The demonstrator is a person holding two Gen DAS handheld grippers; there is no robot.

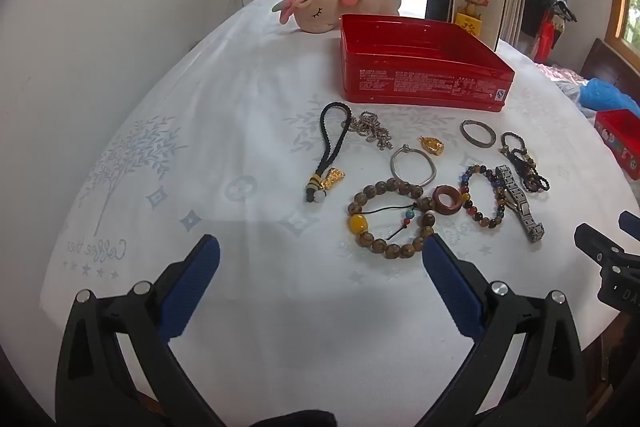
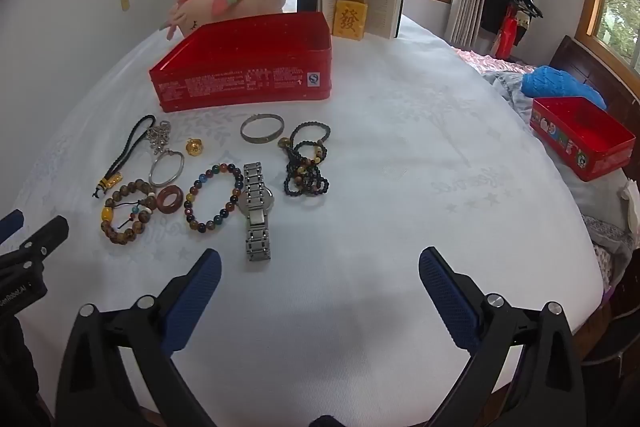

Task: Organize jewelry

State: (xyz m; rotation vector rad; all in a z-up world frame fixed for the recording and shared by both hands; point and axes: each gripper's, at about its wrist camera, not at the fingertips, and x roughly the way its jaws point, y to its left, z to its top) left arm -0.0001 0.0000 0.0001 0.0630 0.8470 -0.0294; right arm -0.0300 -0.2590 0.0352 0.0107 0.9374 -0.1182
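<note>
Jewelry lies loose below-centre of an empty red tin (image 1: 424, 75); both tongs, left tongs (image 1: 320, 259) and right tongs (image 2: 320, 267), spread empty. Best pinch the nearest brown bead bracelet (image 1: 388, 215) by one side.

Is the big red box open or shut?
Open: the big red box has no lid, and its inner walls show. Its floor is hidden.

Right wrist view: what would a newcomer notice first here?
The big red tin, open, stands at the back of the white tablecloth. In front of it the jewelry lies spread out: a steel watch, a multicolored bead bracelet beside it, dark bead strands. Behind the tin lies a pink plush toy.
</note>
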